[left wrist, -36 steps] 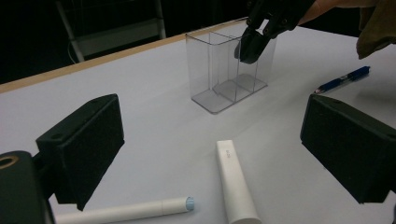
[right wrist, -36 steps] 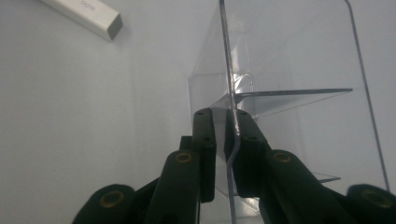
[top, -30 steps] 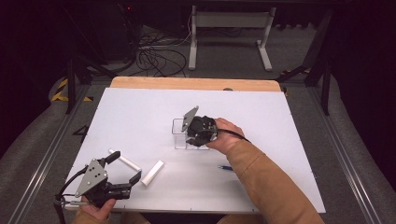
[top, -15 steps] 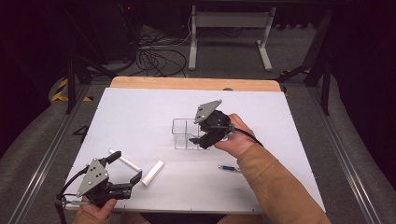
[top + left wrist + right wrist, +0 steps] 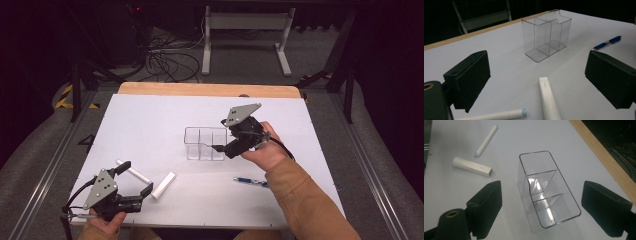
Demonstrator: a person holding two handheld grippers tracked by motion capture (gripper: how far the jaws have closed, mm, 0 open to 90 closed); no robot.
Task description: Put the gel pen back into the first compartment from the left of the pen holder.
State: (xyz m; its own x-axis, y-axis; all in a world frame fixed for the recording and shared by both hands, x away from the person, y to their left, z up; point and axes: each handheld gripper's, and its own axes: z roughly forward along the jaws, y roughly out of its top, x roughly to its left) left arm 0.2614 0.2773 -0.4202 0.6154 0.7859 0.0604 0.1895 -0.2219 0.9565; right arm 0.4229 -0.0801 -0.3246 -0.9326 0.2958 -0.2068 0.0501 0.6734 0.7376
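Upright near the middle of the white desk [image 5: 150, 120]: one clear organizer [image 5: 205, 143] with three compartments, all bare. Just right of it, raised: right hand-held gripper [image 5: 220, 148], jaws just opened wide, nothing between. Near front-left edge: left hand-held gripper [image 5: 136, 178], jaws apart, flanking two white markers [image 5: 163, 184]. One blue pen [image 5: 251, 181] lying apart, front right.

A white rectangular tabletop [image 5: 150, 125] with a pale wooden far edge [image 5: 210, 90] is standing on grey carpeted floor [image 5: 320, 60]. Beyond it, black tangled cables [image 5: 167, 62] are lying beside a white metal stand [image 5: 245, 30], and darkness is swallowing the room's edges.
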